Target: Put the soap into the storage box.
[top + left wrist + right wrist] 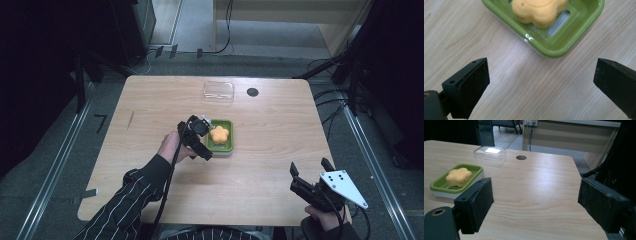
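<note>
An orange flower-shaped soap [219, 133] [539, 11] [458, 177] lies in a green soap dish [230, 142] [564, 45] [441, 185] near the middle of the wooden table. My left gripper [204, 131] [541, 80] hovers just left of the dish, open, with bare wood between its jaws. Near the table's front right corner my right gripper [307, 167] [535, 202] is held open, nothing between its jaws, well apart from the dish.
A clear plastic lid [218, 92] [490, 153] lies at the back of the table, beside a round dark hole [252, 92] [521, 157]. Cables and dark stands surround the table [150, 100] on the floor.
</note>
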Tool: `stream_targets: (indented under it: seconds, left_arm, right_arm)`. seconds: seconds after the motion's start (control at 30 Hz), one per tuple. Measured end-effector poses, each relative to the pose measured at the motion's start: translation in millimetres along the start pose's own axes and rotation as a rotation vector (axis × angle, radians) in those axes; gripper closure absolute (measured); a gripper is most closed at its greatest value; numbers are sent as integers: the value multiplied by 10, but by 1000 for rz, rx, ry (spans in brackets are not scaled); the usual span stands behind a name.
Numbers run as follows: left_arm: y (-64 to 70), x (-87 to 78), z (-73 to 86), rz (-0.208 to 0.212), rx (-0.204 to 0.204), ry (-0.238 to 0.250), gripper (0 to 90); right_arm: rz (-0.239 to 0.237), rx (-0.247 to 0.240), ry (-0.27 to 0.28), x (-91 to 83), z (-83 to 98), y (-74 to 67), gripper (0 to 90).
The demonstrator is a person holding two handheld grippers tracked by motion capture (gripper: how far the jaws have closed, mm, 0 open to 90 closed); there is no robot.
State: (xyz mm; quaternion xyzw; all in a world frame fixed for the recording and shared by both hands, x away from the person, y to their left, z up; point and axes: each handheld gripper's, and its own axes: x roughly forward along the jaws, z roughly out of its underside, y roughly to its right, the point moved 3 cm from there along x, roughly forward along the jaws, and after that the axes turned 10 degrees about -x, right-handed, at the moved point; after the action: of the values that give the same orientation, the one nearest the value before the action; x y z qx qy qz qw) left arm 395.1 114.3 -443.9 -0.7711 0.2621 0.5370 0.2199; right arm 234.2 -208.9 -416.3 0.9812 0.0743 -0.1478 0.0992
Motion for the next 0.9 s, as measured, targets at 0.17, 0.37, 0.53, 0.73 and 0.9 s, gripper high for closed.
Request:
stream_targets:
  seconds: [0.17, 0.37, 0.53, 0.73, 0.9]
  left_arm:
    - [2, 5, 126, 0, 10, -39, 1]
    - [-13, -21, 274, -5, 3, -58, 0]
    - [-36, -59, 427, 1, -2, -72, 0]
    - [-98, -89, 627, 0, -29, -94, 0]
    - [-124, -89, 780, 1, -36, -125, 0]
  right_arm:
    - [0, 0, 0, -2, 0, -1, 137]
    - [0, 1, -1, -2, 0, 0, 137]
    - [0, 1, -1, -2, 0, 0, 137]
    - [0, 1, -1, -3, 0, -2, 137]
    - [0, 1, 0, -2, -1, -1, 137]
